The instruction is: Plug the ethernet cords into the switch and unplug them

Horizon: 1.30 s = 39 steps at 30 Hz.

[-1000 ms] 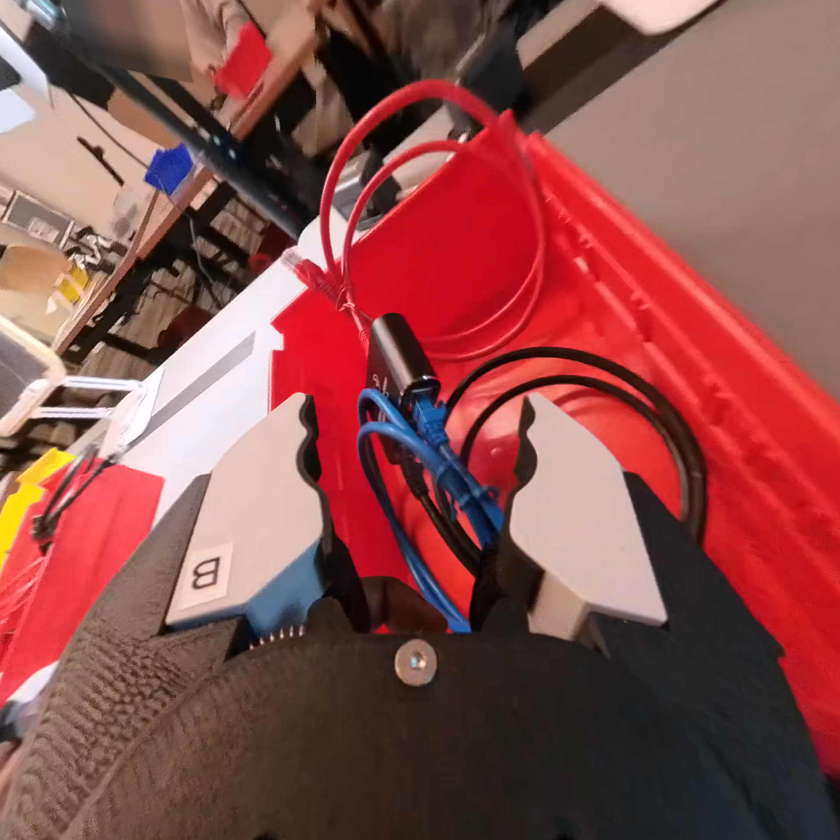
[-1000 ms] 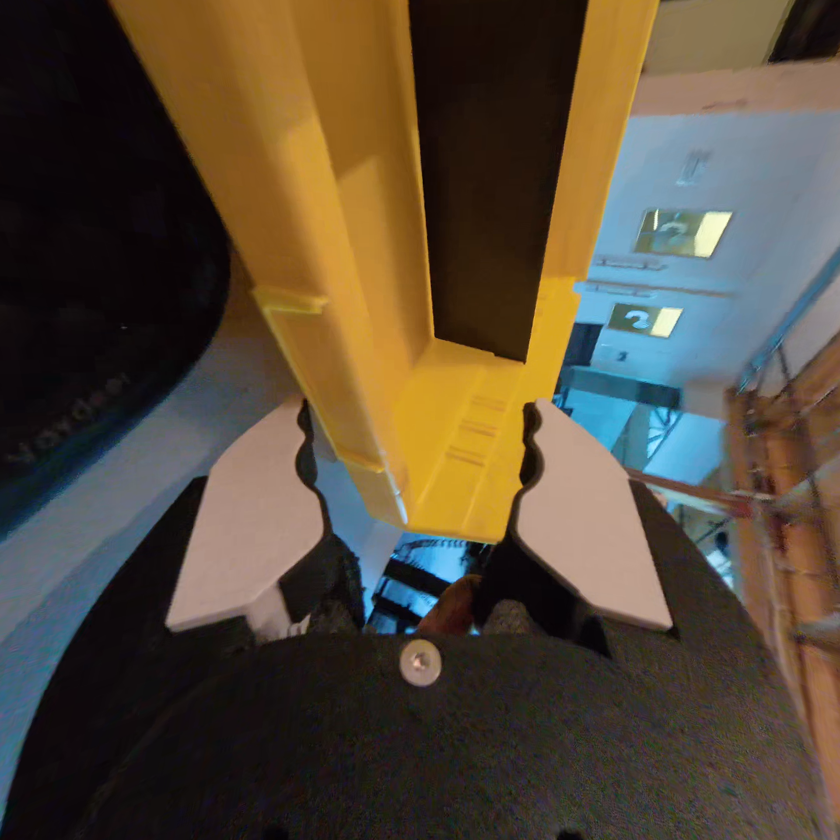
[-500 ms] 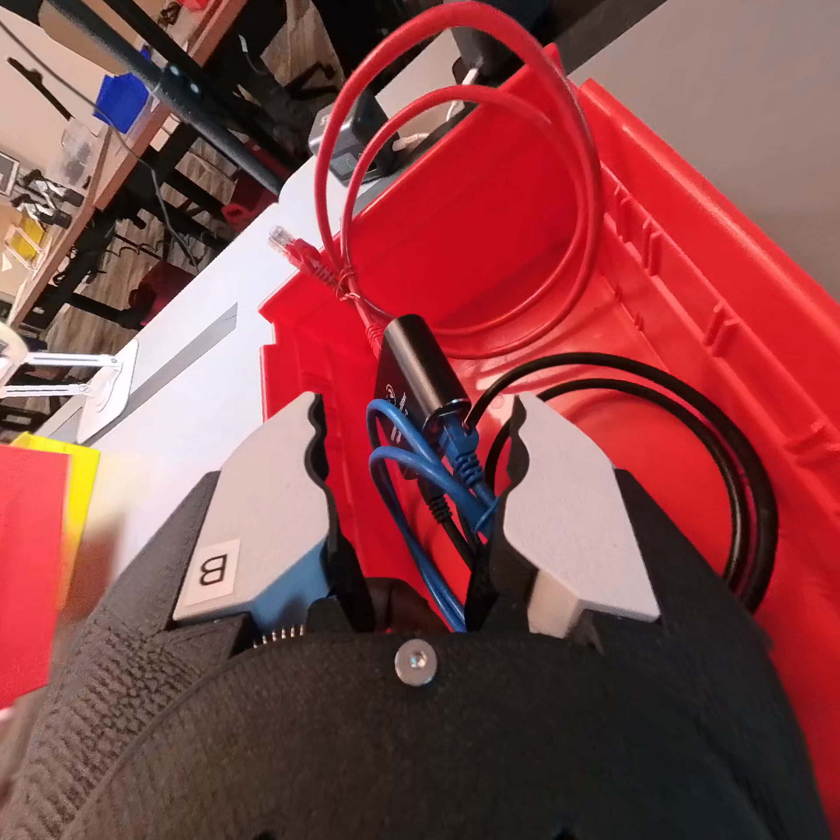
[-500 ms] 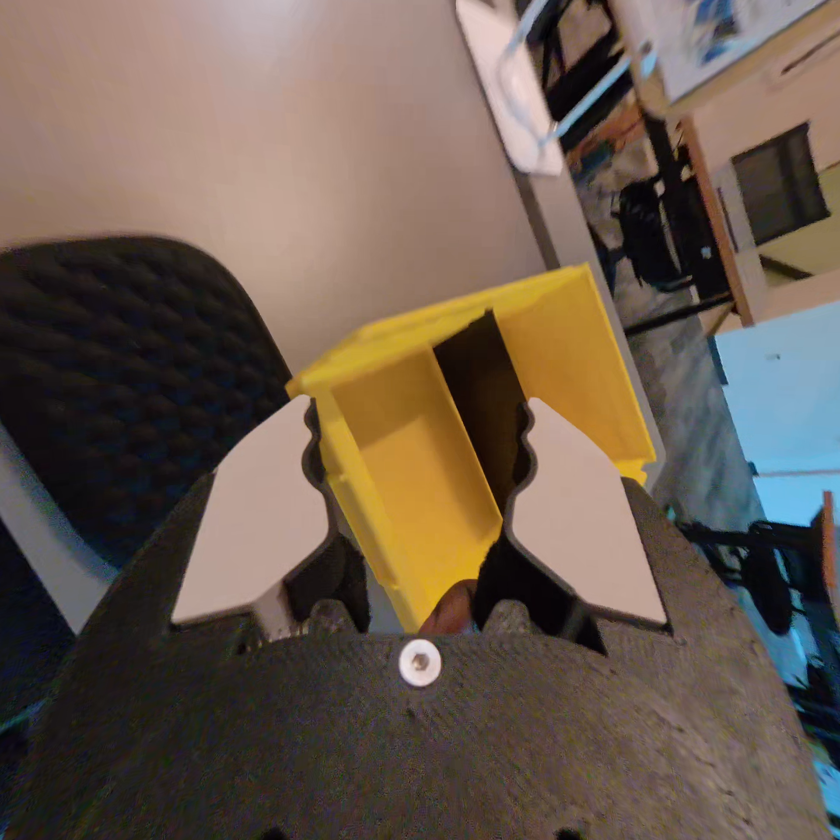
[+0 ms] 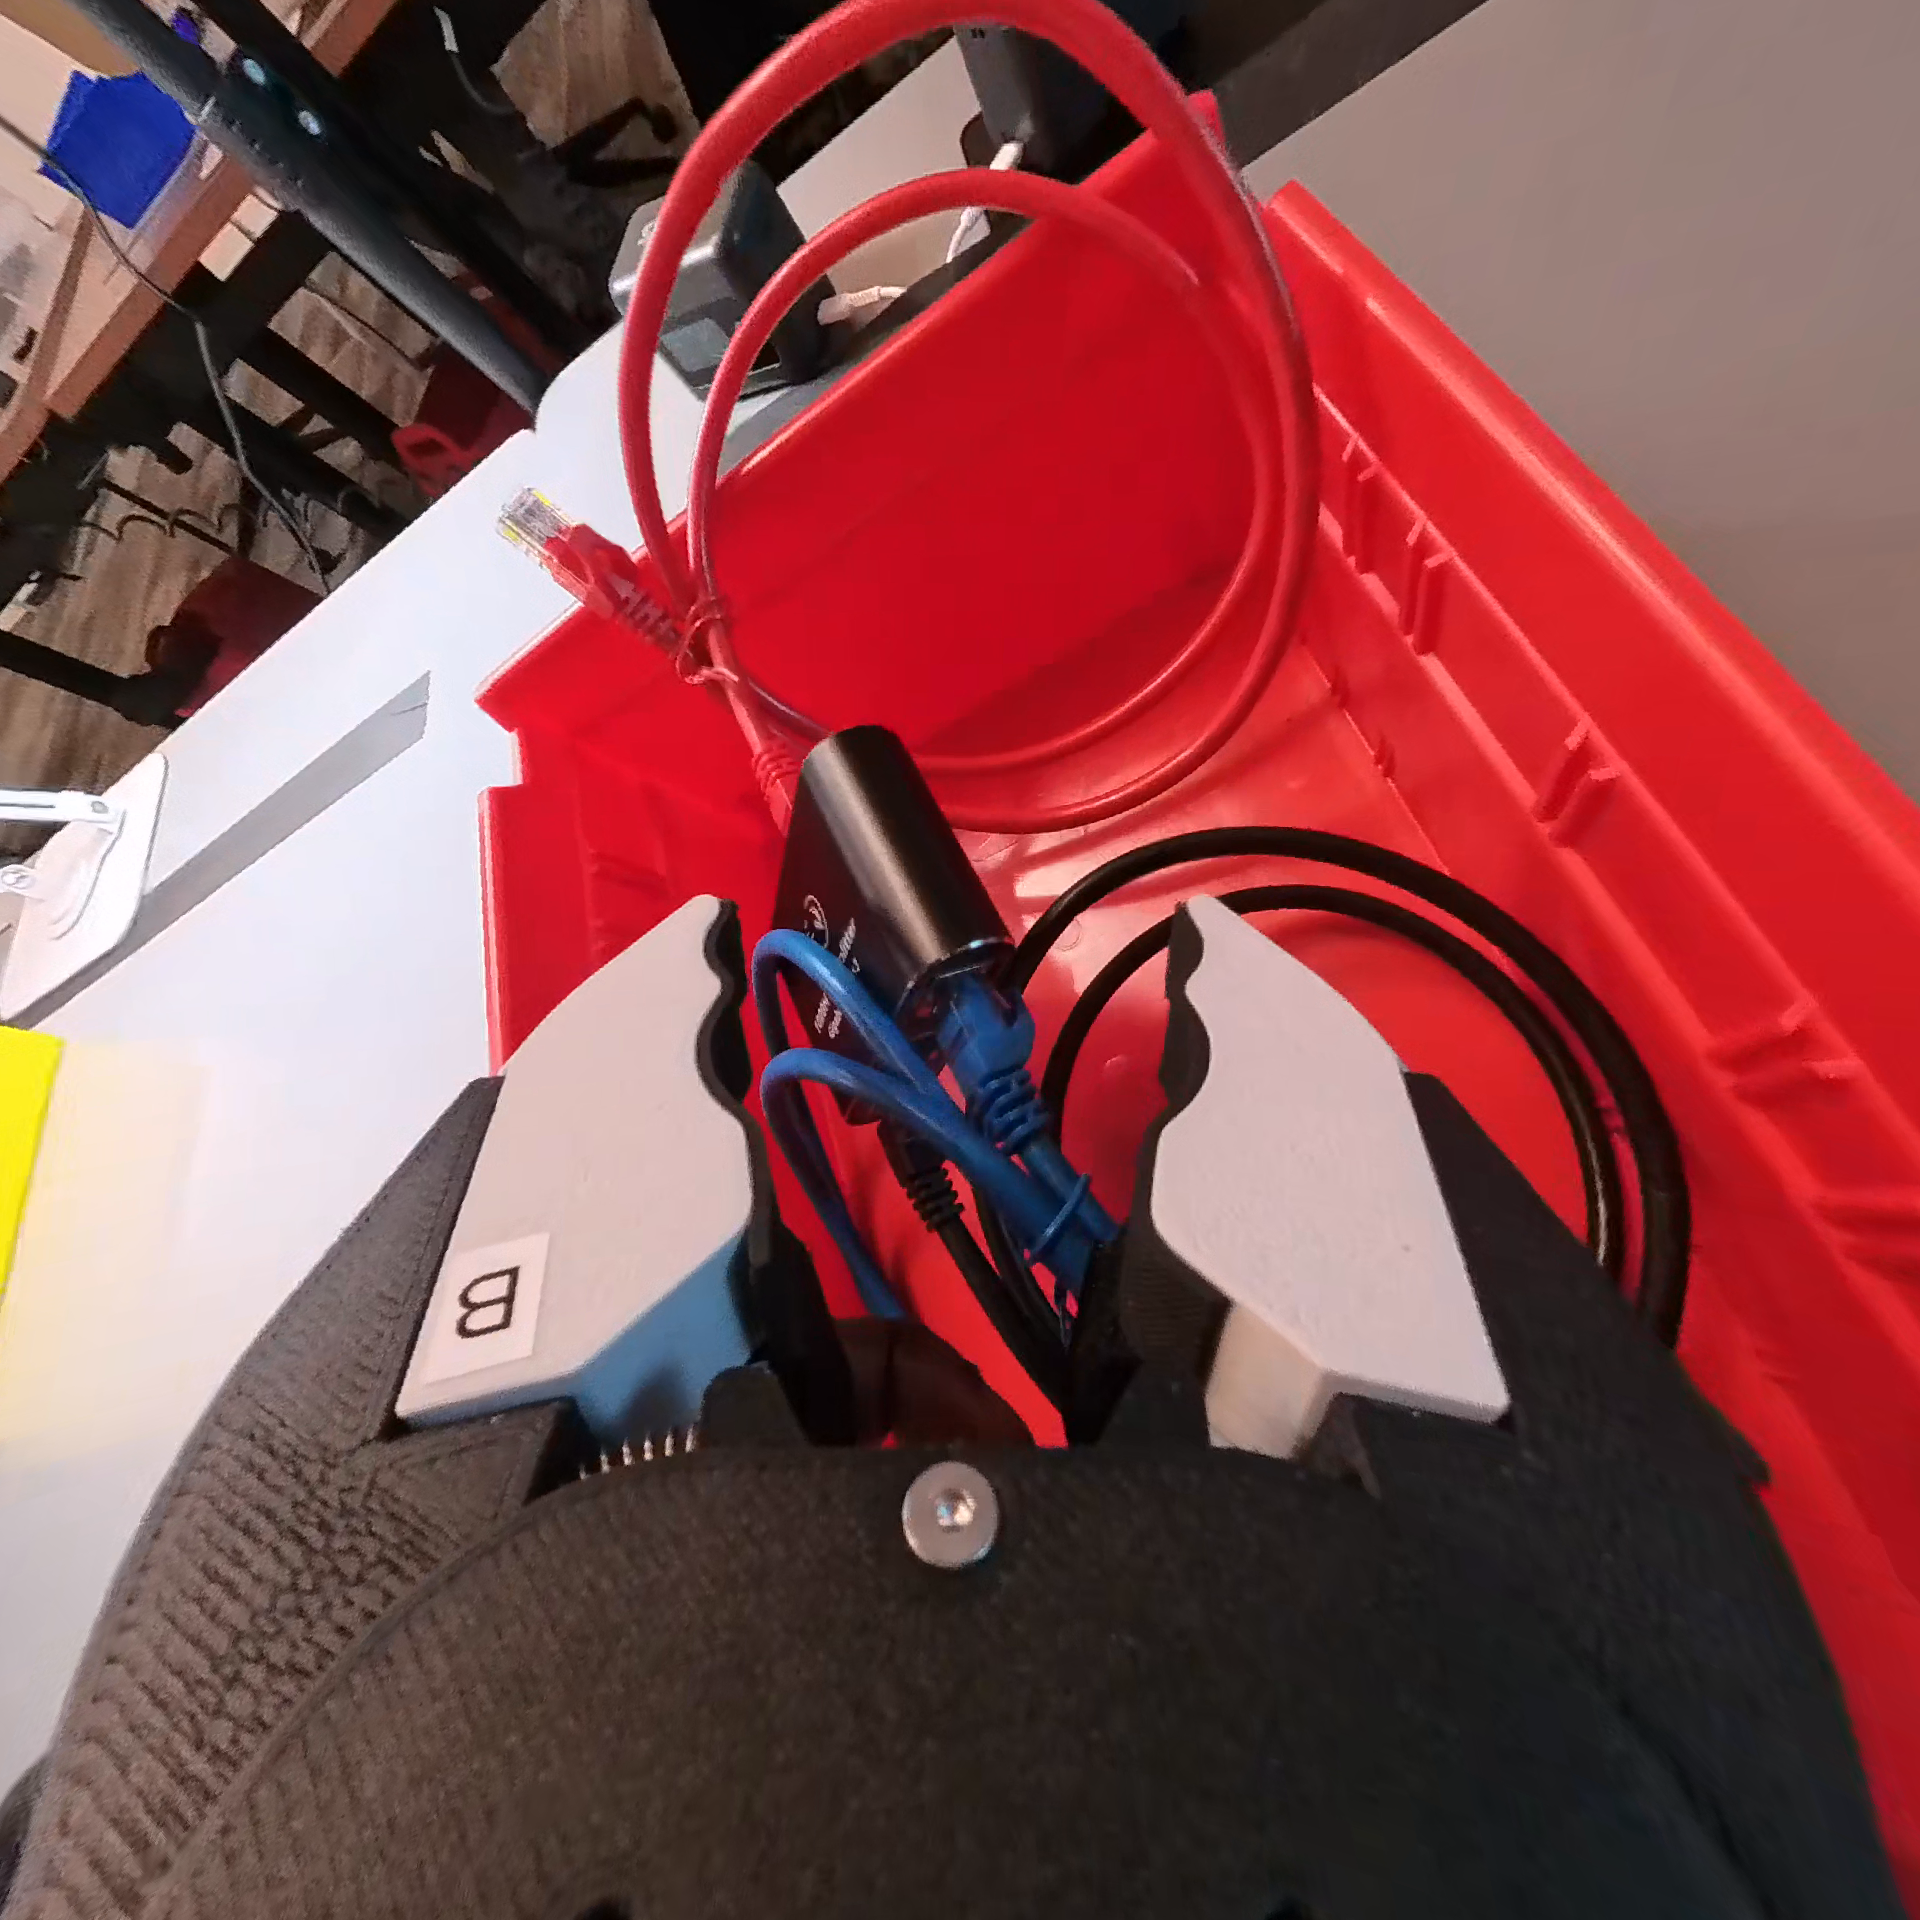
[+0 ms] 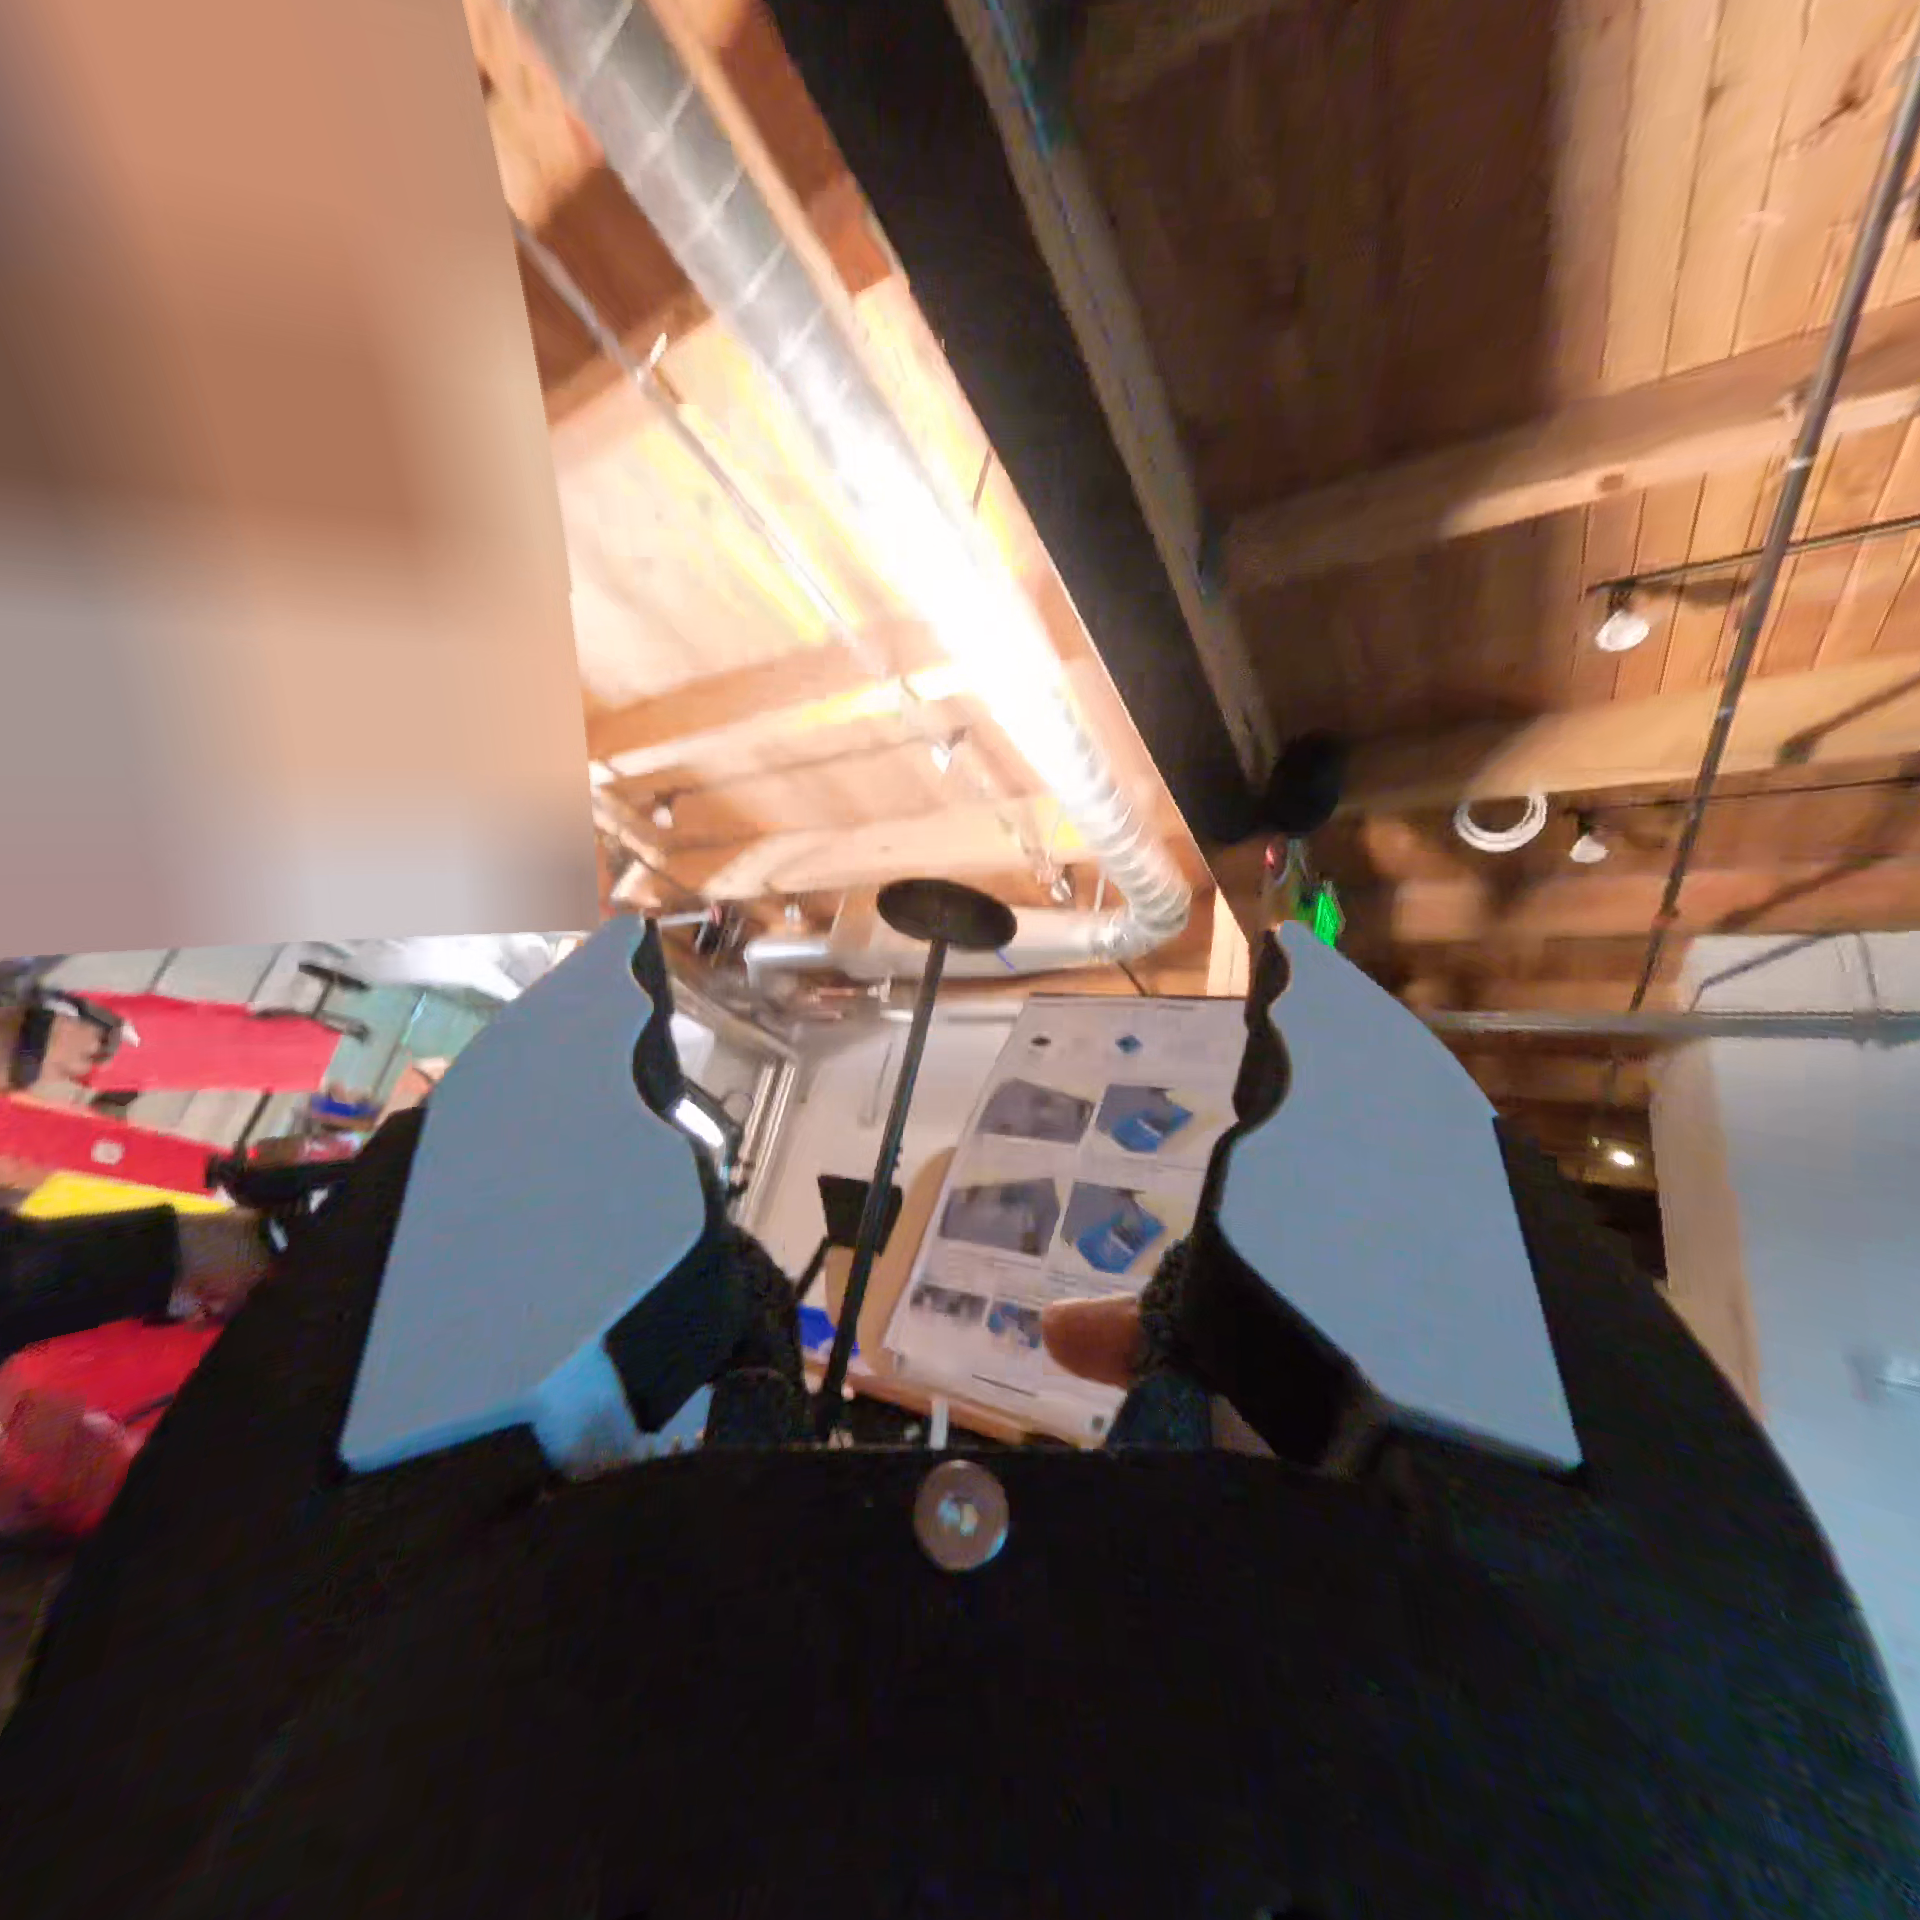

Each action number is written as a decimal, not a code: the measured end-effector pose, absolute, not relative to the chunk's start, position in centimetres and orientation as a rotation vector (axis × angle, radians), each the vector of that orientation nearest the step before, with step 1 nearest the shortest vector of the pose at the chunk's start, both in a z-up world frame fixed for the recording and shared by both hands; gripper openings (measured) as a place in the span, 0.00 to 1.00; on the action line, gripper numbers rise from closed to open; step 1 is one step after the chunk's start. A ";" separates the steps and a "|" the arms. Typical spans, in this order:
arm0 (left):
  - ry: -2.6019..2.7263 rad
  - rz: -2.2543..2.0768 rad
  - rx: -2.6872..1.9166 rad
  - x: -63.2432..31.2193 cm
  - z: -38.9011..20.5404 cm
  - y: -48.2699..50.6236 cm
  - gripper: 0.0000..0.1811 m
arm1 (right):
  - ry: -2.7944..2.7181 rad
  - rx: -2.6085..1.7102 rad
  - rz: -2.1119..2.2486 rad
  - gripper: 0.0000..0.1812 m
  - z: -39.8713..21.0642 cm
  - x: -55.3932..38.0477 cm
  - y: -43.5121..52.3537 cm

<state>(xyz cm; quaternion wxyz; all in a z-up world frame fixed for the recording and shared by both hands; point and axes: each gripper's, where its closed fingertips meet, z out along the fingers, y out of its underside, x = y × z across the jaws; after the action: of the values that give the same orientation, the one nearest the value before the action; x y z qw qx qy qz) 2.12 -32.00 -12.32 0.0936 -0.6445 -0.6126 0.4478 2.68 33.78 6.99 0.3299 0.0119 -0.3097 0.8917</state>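
Observation:
In the left wrist view a small black switch (image 5: 883, 862) lies in a red bin (image 5: 1507, 727). A blue ethernet cord (image 5: 997, 1081) is plugged into its near end. A coiled red cord (image 5: 1278, 436) joins its far end, and the cord's free plug (image 5: 540, 530) hangs over the bin's left rim. A black cord (image 5: 1579, 1039) loops at the right. My left gripper (image 5: 951, 920) is open, its fingers either side of the switch and the blue cord. My right gripper (image 6: 951, 940) is open and empty, pointed up at the ceiling.
The bin stands on a white table (image 5: 312, 914). A yellow patch (image 5: 21, 1122) shows at the left edge. The right wrist view shows wooden ceiling beams (image 6: 1558, 447), a silver duct (image 6: 831, 416), a thin black stand (image 6: 904, 1091), a sheet of pictures (image 6: 1081, 1143) and red bins (image 6: 156, 1091) far left. The grippers' ends are close to 70 centimetres from one another.
My left gripper has moved closer over the switch and cords. My right gripper has swung away from a yellow bin and now points up at the ceiling.

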 end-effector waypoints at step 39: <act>-1.904 1.888 -1.855 4.4 -2.8 -35.4 0.14 | -1.159 -0.122 2.293 0.52 -1.1 -1.7 26.9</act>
<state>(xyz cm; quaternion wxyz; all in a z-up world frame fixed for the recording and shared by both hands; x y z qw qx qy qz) 4.42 -35.41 -2.82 -0.0595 -0.5679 -0.5830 0.5779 -1.67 26.87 -1.06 0.2809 -0.0454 -0.4325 0.8556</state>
